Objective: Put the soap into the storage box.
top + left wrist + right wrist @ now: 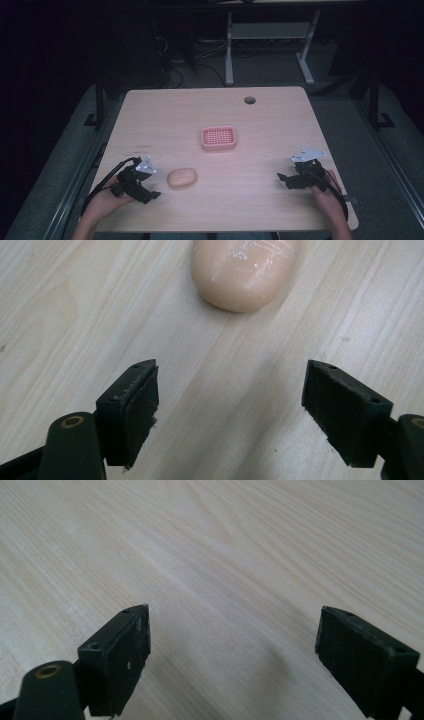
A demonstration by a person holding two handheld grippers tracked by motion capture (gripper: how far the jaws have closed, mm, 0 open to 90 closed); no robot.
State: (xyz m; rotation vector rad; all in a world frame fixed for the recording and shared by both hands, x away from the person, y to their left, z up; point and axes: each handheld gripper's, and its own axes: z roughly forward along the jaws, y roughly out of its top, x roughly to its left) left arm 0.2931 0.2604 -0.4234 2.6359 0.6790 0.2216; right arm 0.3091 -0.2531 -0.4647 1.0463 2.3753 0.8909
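A peach-coloured oval soap bar lies on the wooden table, left of centre near the front. Seen from the left gripper view, the soap sits just beyond the jaws, scratched white on top. My left gripper is open a little to the soap's left, jaws wide apart with only bare wood between them. A pink slotted soap dish rests at the table's middle. My right gripper is open at the front right, over bare wood.
A round cable hole sits near the table's far edge. Beyond the table stand white desk legs and cables on a dark floor. Cables trail from both grippers past the front corners.
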